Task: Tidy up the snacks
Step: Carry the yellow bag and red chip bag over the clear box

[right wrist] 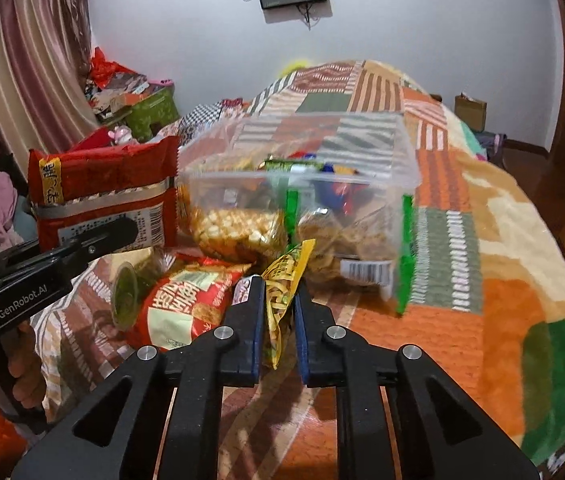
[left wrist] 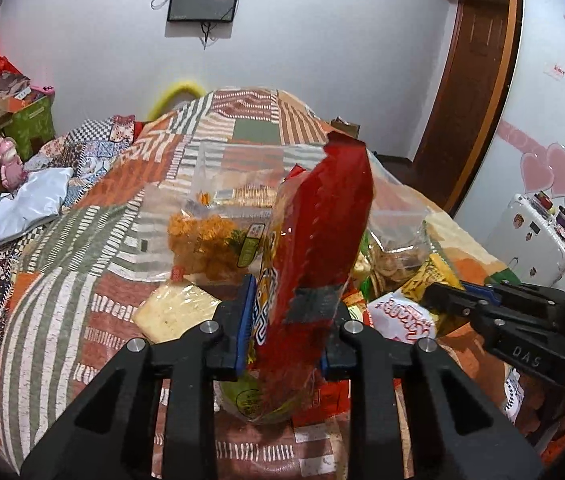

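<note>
In the left wrist view my left gripper (left wrist: 290, 312) is shut on a tall red snack bag (left wrist: 322, 220), which stands upright between the blue pads, lifted off the bed. The right wrist view shows that bag (right wrist: 102, 196) at the left with the left gripper (right wrist: 122, 232) clamped on its lower edge. My right gripper (right wrist: 278, 300) is shut on a small yellow snack packet (right wrist: 282, 280). A clear plastic box (right wrist: 402, 152) holding several snacks stands just behind it on the patchwork bedspread (right wrist: 482, 240). From the left wrist, the right gripper (left wrist: 442, 296) holds the yellow packet (left wrist: 434, 272).
Loose snacks lie on the bed around the grippers: a red-and-cream bag (right wrist: 186, 304), a green-lidded cup (right wrist: 126, 292), an orange crisps bag (left wrist: 210, 240) and a pale cracker pack (left wrist: 174, 312). A hand (right wrist: 22, 372) holds the left gripper's handle. Clutter piles up at the far left by the curtain (right wrist: 14, 80).
</note>
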`<state>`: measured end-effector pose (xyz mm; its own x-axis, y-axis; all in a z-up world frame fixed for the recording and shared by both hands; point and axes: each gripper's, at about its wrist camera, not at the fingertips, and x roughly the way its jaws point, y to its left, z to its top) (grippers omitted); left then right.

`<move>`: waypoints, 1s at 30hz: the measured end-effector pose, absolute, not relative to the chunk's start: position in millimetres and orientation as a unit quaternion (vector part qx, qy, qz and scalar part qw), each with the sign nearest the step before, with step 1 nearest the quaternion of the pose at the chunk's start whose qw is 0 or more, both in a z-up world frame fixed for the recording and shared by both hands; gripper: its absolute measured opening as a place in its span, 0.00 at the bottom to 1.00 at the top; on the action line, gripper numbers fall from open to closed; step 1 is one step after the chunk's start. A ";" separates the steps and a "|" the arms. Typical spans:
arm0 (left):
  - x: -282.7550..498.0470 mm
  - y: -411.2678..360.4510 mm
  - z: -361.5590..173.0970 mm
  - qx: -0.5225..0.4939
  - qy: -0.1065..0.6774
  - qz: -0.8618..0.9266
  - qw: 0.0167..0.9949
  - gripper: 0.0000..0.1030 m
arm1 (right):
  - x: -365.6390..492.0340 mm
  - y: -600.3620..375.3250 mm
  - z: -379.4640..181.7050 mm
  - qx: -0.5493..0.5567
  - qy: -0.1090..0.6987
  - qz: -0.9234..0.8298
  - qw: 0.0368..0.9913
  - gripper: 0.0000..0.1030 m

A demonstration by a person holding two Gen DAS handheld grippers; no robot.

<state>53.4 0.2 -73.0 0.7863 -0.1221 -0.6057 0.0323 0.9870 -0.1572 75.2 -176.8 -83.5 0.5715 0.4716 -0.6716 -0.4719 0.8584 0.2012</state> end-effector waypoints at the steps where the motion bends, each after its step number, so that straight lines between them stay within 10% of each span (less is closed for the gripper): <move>1: 51.5 0.6 -70.5 -0.070 0.321 -0.040 0.944 0.24 | 74.3 -177.9 -81.2 -0.001 0.375 0.265 0.888 0.12; 30: 96.2 18.3 -15.8 -0.041 0.265 -0.012 0.963 0.24 | 118.2 -190.4 -17.4 0.032 0.273 0.241 0.931 0.10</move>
